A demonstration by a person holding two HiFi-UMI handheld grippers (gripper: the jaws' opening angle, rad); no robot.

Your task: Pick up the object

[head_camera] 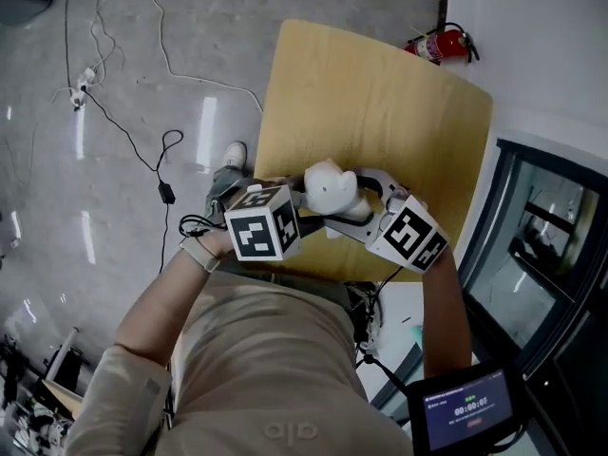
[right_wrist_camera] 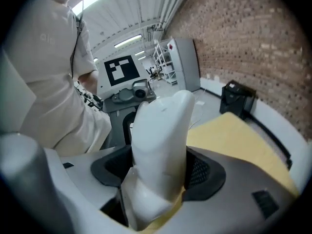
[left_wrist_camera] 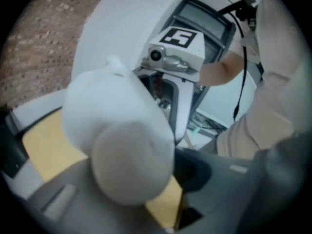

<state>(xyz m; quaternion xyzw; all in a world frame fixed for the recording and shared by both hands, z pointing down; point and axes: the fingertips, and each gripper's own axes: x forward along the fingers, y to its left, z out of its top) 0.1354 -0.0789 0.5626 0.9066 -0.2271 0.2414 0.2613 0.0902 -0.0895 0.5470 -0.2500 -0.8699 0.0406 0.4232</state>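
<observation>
Left tongs (left_wrist_camera: 146, 172) and right tongs (right_wrist_camera: 158, 172) both clamp one smooth white rounded object (head_camera: 332, 190) above the yellow wooden surface (head_camera: 380, 93); opposing pulls could drop it.

One white object (head_camera: 332, 190), one table (head_camera: 380, 93), one fire extinguisher (head_camera: 442, 44), two claws (head_camera: 302, 202) (head_camera: 369, 212).

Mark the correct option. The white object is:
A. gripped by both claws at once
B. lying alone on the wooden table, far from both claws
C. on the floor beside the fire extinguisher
A: the white object sits between the left claw and the right claw, and each gripper view shows it clamped.
</observation>
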